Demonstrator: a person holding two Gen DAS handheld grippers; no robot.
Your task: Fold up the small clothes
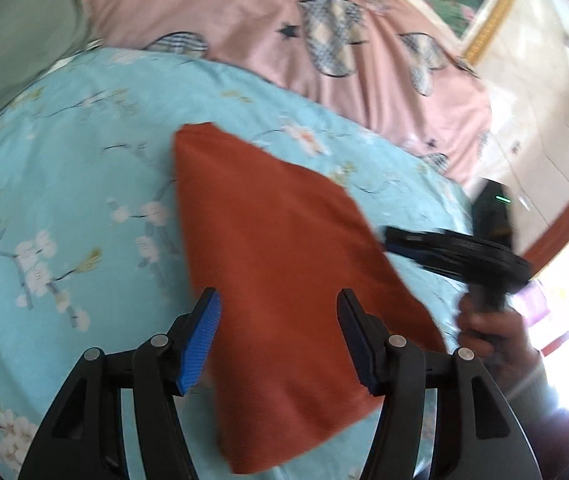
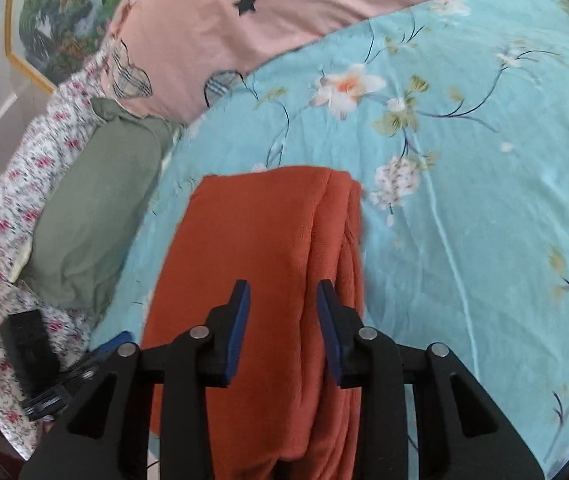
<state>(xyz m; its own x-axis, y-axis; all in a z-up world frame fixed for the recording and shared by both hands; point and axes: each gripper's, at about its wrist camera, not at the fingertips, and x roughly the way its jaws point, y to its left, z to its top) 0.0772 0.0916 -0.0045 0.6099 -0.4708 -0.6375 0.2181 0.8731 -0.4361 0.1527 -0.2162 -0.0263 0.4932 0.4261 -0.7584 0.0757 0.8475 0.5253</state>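
A rust-orange garment [image 1: 284, 280] lies folded into a long strip on the light blue floral bedspread [image 1: 64, 208]. My left gripper [image 1: 278, 304] is open above its near end, fingers on either side, holding nothing. In the right wrist view the same garment [image 2: 268, 260] shows stacked folded layers along its right edge. My right gripper [image 2: 282, 292] is open over its near part and empty. The right gripper [image 1: 424, 240] also shows in the left wrist view, at the garment's right edge, held by a hand [image 1: 488, 332].
A pink quilt with plaid hearts [image 1: 284, 20] lies across the far side of the bed. A green pillow [image 2: 96, 216] and a floral sheet [image 2: 16, 200] lie to the left in the right wrist view. A framed painting [image 2: 56, 12] hangs on the wall.
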